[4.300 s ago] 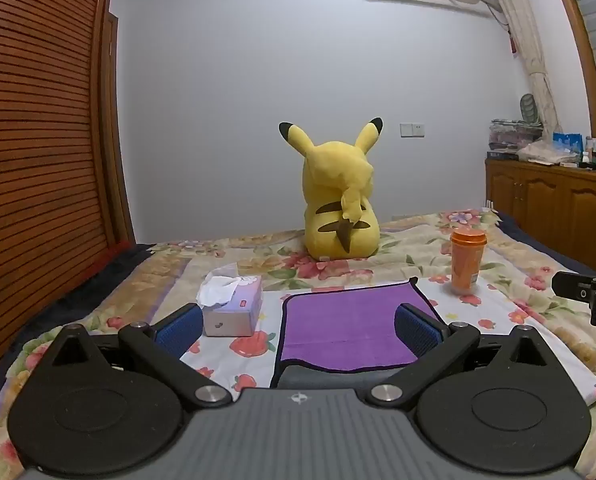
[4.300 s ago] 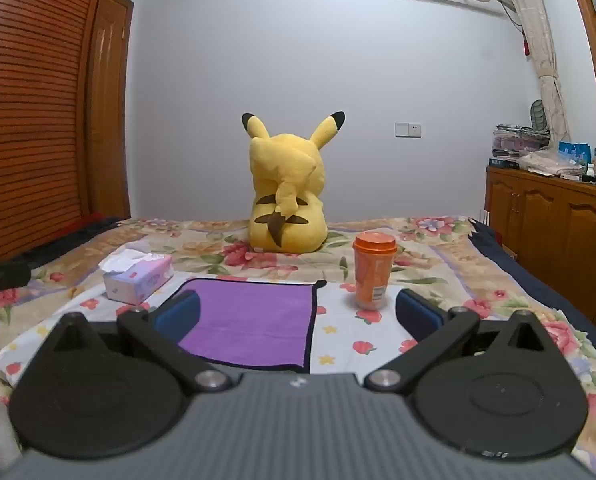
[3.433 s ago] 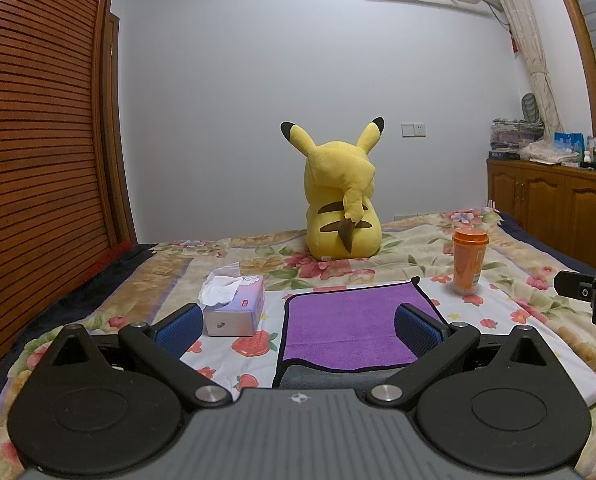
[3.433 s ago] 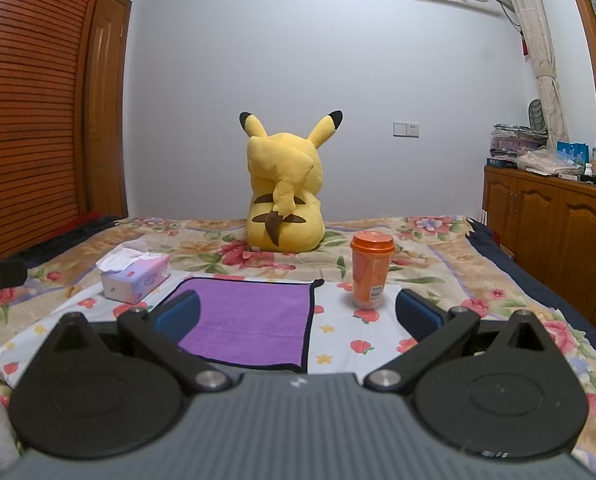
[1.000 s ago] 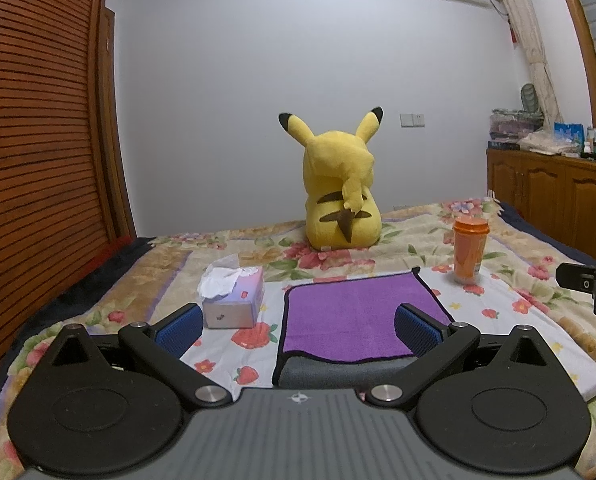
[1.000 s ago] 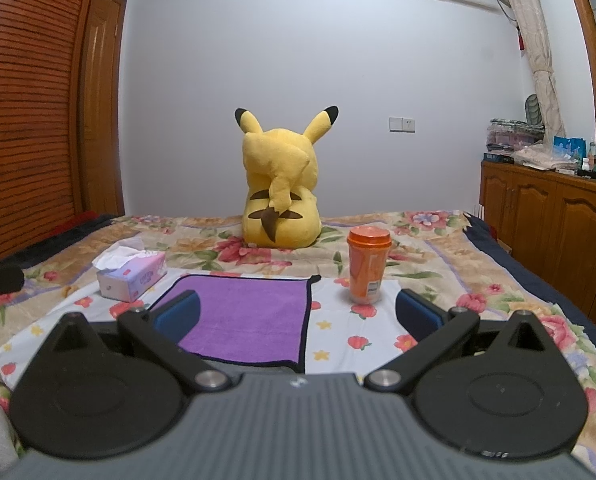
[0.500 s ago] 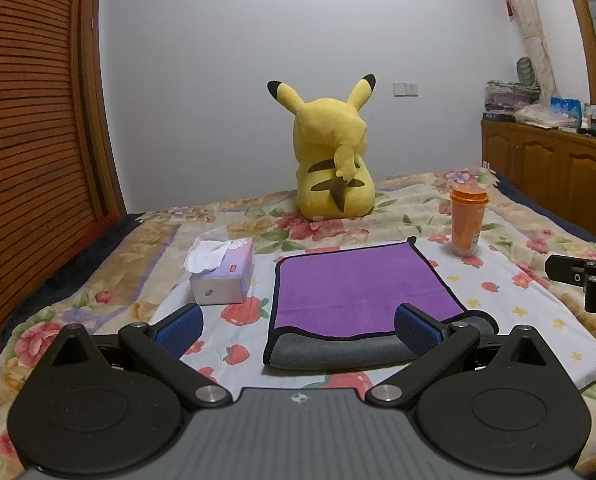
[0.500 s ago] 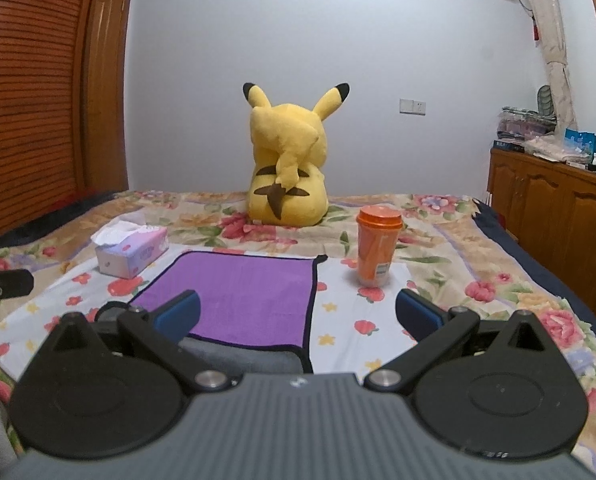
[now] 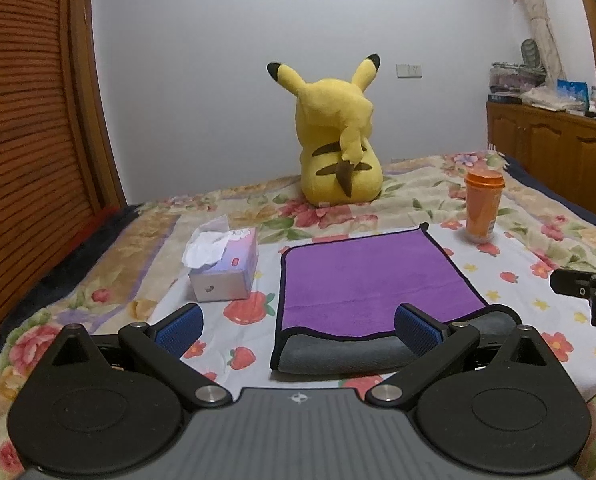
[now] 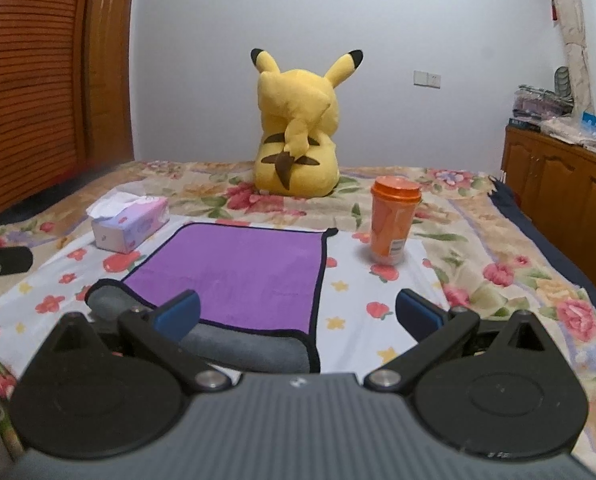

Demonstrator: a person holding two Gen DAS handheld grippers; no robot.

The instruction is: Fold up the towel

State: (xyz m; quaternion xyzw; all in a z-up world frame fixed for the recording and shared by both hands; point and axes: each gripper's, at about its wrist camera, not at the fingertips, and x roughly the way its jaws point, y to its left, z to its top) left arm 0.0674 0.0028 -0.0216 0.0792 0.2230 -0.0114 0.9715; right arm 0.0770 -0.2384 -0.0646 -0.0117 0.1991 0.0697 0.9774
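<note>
Left gripper (image 9: 298,330) stands wide, nothing between its blue pads, poised at the near edge of the purple towel (image 9: 372,276). That towel lies flat on the flowered bedspread (image 9: 510,280), its near hem turned up to show grey. A tissue box (image 9: 224,270) sits just left of the towel, an orange cup (image 9: 483,206) beyond its far right corner, a yellow plush (image 9: 336,142) farther back.

Right gripper (image 10: 297,314) is likewise spread wide and empty, over the towel's (image 10: 242,272) near right corner. The cup (image 10: 393,220) stands right of the towel, the tissue box (image 10: 132,226) at its far left.
</note>
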